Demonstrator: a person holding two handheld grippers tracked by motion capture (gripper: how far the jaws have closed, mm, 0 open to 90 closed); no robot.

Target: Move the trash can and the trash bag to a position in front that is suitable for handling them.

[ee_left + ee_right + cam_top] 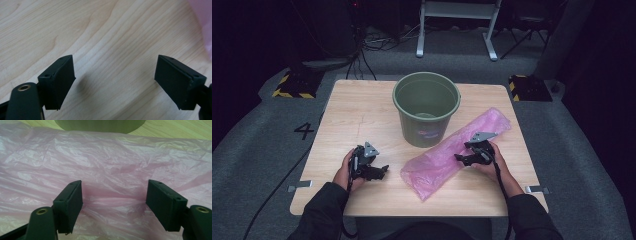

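Both tongs stand released, nothing between their pads. Hovering low over the pink plastic bag [456,152], the right gripper [114,205] has its jaws spread just above the crinkled film, probably so it can pinch up a fold. That bag lies flat and slantwise on the wooden table [362,107], its far end beside the green bucket [426,107], its near end pointing toward the person. Most likely it is meant to line the bucket, which stands upright and seems to hold nothing. Off to the bag's side, the left gripper [115,80] waits over bare wood, near the bag's edge.
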